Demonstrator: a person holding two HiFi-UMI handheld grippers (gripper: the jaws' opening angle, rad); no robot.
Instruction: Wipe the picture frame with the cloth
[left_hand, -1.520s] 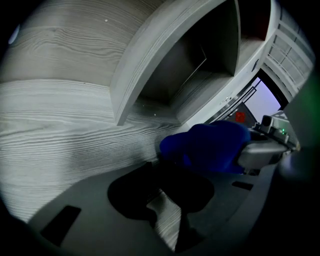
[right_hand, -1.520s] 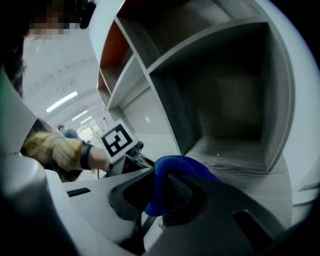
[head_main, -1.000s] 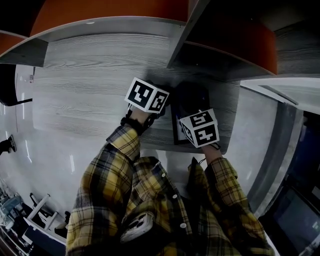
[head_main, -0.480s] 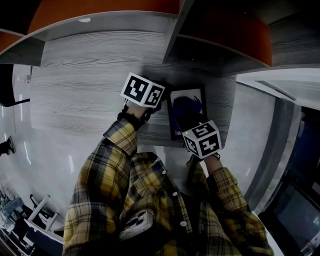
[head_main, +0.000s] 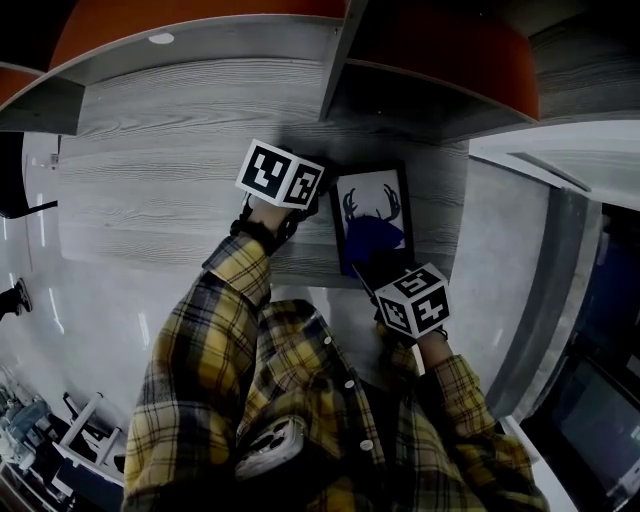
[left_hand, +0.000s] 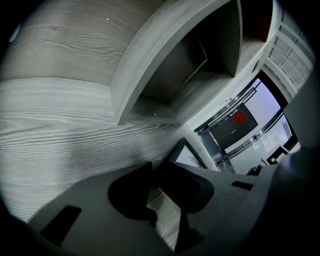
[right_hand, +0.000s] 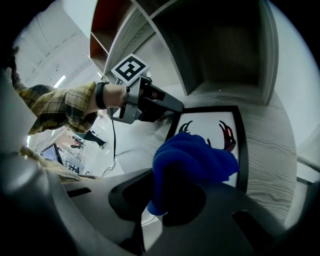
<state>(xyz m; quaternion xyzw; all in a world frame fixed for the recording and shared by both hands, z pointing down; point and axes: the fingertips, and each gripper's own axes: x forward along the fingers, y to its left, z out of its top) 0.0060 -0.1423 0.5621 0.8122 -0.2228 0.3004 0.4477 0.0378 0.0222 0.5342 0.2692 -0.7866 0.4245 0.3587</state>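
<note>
The black picture frame (head_main: 368, 200) lies flat on the grey wood desk (head_main: 160, 190) and shows a white picture with antlers. My right gripper (head_main: 378, 262) is shut on a bunched blue cloth (head_main: 375, 238), which rests on the picture's near half. The right gripper view has the cloth (right_hand: 192, 160) bulging out between my jaws over the frame (right_hand: 242, 145). My left gripper (head_main: 322, 205) sits at the frame's far left corner. In the left gripper view its pads (left_hand: 151, 170) stand close together at that corner (left_hand: 186, 156), apparently gripping the edge.
A shelf unit with an upright divider (head_main: 345, 60) and dark cubbies stands just behind the frame. The desk's front edge runs close below the frame. The person's plaid sleeves (head_main: 230, 300) reach in from below. A screen (left_hand: 235, 125) stands off to the right.
My right gripper has drawn the blue cloth toward the person, down across the picture, uncovering the antlers. The left gripper has stayed at the frame's corner.
</note>
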